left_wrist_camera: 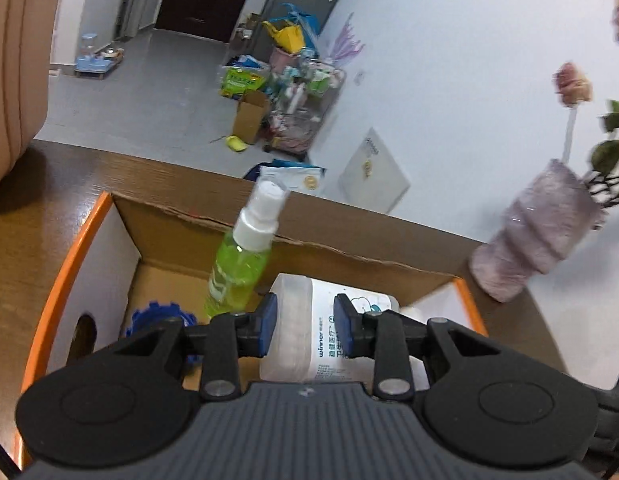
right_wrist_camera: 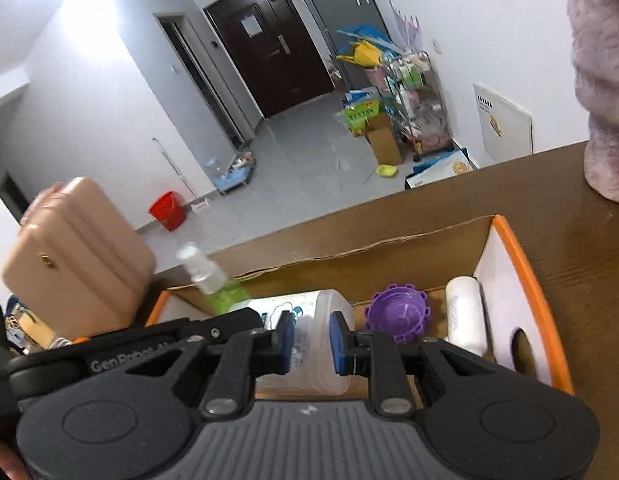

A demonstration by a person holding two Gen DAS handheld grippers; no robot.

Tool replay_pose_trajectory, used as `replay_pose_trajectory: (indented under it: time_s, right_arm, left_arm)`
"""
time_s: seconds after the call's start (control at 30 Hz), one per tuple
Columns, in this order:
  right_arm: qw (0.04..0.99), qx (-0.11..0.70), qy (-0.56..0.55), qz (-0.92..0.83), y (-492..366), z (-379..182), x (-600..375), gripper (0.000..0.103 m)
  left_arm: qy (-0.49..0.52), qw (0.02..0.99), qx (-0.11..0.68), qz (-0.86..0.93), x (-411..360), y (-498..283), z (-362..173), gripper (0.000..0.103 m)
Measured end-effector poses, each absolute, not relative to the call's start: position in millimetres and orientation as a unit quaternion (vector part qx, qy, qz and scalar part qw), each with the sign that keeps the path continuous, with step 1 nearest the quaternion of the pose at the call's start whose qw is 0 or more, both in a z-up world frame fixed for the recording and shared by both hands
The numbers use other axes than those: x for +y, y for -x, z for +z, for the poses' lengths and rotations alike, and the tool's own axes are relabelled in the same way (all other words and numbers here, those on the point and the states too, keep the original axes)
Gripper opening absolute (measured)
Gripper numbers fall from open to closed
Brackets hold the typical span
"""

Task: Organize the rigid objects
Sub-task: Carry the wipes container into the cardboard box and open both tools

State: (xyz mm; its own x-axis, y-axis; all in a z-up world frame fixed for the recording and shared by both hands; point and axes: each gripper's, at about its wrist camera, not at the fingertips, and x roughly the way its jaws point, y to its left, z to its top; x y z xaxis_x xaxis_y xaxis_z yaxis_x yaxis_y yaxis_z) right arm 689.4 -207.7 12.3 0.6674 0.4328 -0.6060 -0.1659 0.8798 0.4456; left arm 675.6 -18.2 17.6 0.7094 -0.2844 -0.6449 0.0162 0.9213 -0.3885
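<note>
A cardboard box (left_wrist_camera: 69,248) with an orange rim (right_wrist_camera: 525,264) and a handle hole in each side stands on the wooden table. Inside it, a green spray bottle (left_wrist_camera: 237,264) leans against the far wall. A translucent white bottle (left_wrist_camera: 305,320) with a printed label lies on its side, a blue toothed piece (left_wrist_camera: 161,320) lies at the left, and a purple toothed cap (right_wrist_camera: 399,314) and a white tube (right_wrist_camera: 465,312) lie at the right. My left gripper (left_wrist_camera: 305,328) and right gripper (right_wrist_camera: 311,340) hover side by side over the near edge. Each is shut to a narrow gap, and the white bottle lies below them.
A fuzzy lilac vase (left_wrist_camera: 537,236) with flowers stands on the table (right_wrist_camera: 589,260) right of the box. A beige padded chair back (right_wrist_camera: 77,256) rises at the left. Beyond the table's far edge the floor holds a cluttered cart (right_wrist_camera: 413,92) and a red bucket (right_wrist_camera: 167,210).
</note>
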Motion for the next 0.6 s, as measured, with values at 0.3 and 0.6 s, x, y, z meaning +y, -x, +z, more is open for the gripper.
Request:
replay_pose_trajectory:
  time_s: [0.3, 0.6]
  right_arm:
    - [0.896, 0.376, -0.178, 0.158, -702.2, 4.5, -209.2, 0.02]
    - [0.924, 0.333, -0.097, 0.159, -632.2, 83.6, -249.2, 0.038]
  left_arm:
    - [0.16, 0.909, 0.377, -0.081, -13.7, -680.8, 7.5, 0.037]
    - [0.053, 0.943, 0.313, -0.097, -8.7, -598.2, 89.3, 0.059]
